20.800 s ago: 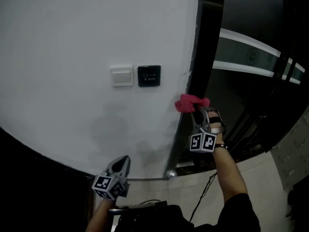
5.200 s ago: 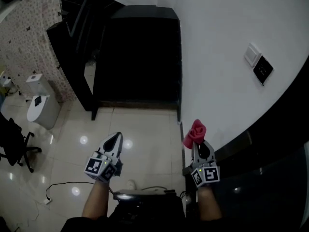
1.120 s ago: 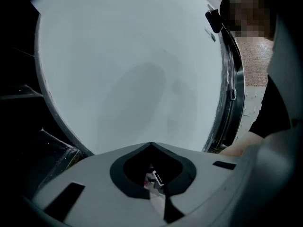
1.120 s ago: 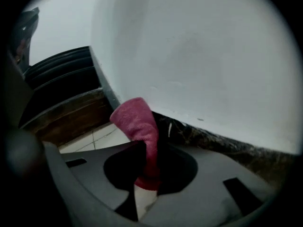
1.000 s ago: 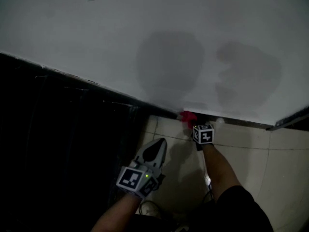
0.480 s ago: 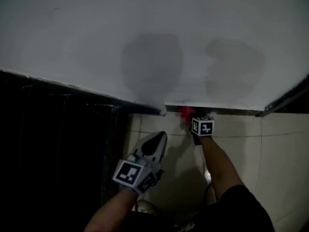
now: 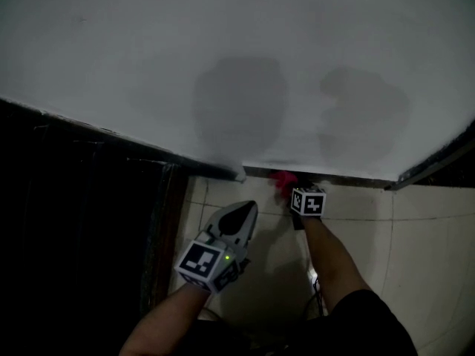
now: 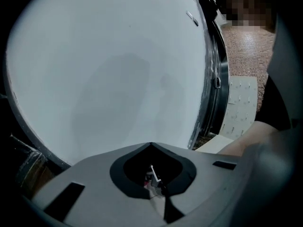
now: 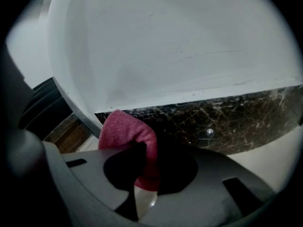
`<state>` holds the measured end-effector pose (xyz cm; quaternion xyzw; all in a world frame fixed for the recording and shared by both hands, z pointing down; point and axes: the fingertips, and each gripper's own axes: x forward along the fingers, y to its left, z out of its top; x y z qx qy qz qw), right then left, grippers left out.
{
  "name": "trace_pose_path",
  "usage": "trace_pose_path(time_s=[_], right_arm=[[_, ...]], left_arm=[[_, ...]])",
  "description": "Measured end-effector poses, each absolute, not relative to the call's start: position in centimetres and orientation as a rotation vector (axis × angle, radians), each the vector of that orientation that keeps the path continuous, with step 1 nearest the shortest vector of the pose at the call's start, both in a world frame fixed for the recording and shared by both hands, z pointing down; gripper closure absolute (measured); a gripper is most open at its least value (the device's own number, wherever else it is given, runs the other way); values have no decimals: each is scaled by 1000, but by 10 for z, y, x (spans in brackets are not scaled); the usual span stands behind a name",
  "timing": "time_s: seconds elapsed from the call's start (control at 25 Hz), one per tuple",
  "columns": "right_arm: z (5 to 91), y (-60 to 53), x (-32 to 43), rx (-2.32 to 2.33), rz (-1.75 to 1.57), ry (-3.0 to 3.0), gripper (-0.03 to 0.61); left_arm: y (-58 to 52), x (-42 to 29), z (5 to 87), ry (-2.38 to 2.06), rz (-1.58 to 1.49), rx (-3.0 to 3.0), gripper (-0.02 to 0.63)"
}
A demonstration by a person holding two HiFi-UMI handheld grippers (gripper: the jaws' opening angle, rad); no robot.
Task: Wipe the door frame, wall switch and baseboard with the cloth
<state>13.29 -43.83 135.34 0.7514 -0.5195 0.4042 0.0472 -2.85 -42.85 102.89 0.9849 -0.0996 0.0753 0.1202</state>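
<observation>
Wall (image 7: 223,50) fills most of the head view, plain white, two soft shadows on it above the baseboard; wall switch not in view in any camera.
Floor (image 7: 423,258) is pale tile, running out from the foot of the baseboard; dark panel (image 7: 74,236) sits past the baseboard's left end, detail lost in the gloom.
Baseboard (image 9: 227,122) is a low dark marbled strip under the wall's bottom edge; its left end stops at a protruding wall corner (image 7: 239,173).
Left hand-held gripper (image 7: 241,213) hangs over the floor, out from the baseboard and apart from it; jaws closed together with nothing between them.
Right hand-held gripper (image 7: 295,189) is down low, right at the baseboard; jaws clamped on the cloth.
Cloth (image 9: 127,129) is pink-red, bunched, a fold sticking out past the jaw tips toward the baseboard near its left end; looks pressed on or just off the stone, contact not certain from these views.

Judgement: baseboard wipe in hand.
Risks:
- only a small bunch is pinched; drag along the stone could pull it out of the jaws
- little cloth ahead of the tips; too steep an angle and hard jaw scrapes the baseboard instead of fabric
- stroke drifting up would smear the white wall just above the baseboard
- corner at the baseboard's left end could snag the fold
</observation>
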Motion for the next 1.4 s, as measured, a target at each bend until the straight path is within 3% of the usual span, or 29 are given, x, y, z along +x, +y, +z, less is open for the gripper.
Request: trace_pose_path(time_s=[0.64, 1.4], right_arm=[[1358, -345, 211, 2384, 1199, -1471, 518], [1346, -266, 276, 2522, 1146, -1370, 518]], left_arm=[[-385, 37, 1046, -163, 240, 2893, 611], [-360, 66, 1058, -94, 281, 2904, 611]])
